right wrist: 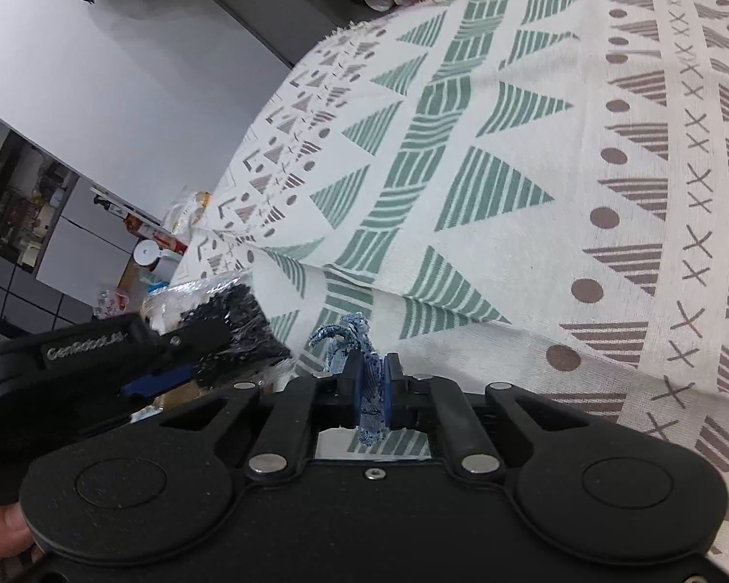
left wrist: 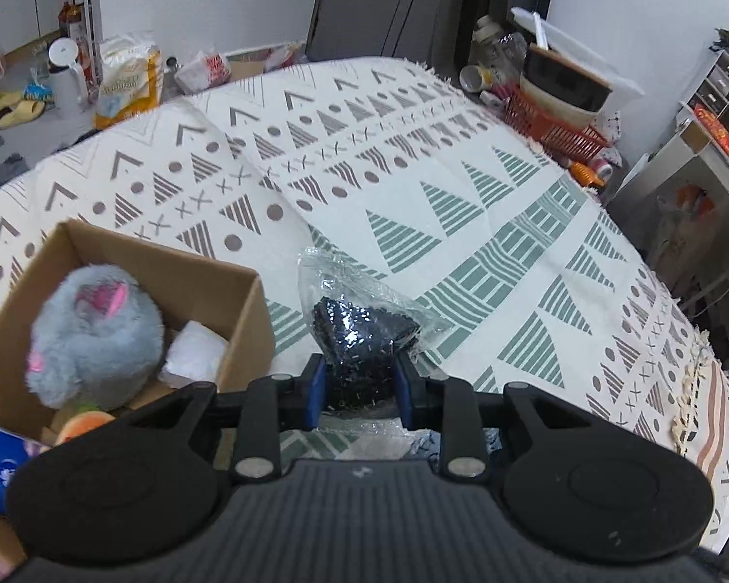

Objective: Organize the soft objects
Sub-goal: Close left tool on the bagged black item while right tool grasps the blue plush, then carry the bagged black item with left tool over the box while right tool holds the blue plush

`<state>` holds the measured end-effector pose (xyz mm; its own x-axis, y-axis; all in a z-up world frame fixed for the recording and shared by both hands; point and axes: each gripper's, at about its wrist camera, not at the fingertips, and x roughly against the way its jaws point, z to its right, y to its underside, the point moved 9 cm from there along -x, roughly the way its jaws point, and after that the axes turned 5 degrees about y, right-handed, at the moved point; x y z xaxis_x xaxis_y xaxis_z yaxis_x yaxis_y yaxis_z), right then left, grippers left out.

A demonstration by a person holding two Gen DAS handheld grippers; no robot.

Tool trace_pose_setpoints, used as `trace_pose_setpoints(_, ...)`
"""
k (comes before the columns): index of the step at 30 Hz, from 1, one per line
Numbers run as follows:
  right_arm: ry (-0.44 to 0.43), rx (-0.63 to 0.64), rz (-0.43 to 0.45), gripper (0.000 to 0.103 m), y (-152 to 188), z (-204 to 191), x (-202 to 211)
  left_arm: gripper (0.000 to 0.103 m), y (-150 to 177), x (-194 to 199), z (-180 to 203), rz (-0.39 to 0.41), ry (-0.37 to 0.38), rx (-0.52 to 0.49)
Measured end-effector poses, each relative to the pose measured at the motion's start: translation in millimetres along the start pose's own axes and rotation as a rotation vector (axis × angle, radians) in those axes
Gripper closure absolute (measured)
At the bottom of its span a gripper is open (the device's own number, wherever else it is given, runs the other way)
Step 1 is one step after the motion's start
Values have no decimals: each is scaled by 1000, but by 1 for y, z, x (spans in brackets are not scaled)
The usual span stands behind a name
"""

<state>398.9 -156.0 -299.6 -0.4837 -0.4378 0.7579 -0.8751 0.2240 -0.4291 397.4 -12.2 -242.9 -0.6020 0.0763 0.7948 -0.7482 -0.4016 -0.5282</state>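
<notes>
the left gripper point(left wrist: 358, 388) is clamped on a dark bundle in a clear plastic bag point(left wrist: 359, 330), above the patterned cloth point(left wrist: 486, 184). at nine o'clock sits a cardboard box point(left wrist: 248, 301) holding a grey plush toy point(left wrist: 92, 330). the right gripper point(right wrist: 372, 391) pinches a blue denim strip point(right wrist: 364, 374).

We see our left gripper point(left wrist: 358, 391) and right gripper point(right wrist: 372, 396) built alike: matte black linkage arms with silver pivot pins, round black side discs, blue finger pads point(left wrist: 314, 391). White "GenRobot.AI" lettering point(right wrist: 86, 344) marks the left one's side.
</notes>
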Motion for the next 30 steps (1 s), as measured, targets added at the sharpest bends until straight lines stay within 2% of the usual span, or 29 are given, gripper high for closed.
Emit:
trace_pose_setpoints(7,-36,-40,36,95,-4,4,19,75,3,27,-10,23,3,11)
trace_pose_setpoints(13,-96,-59,57,95,-5,-4,31,75,6,46,-17,39,16,18)
trace_pose_setpoints(19,-114,-62,95,95,-8,-12,42,75,5,62,-30,57,23,36)
trace_pose_setpoints(30,-40,16,140,95,2,-41,45,75,-3,90,-67,90,35,71)
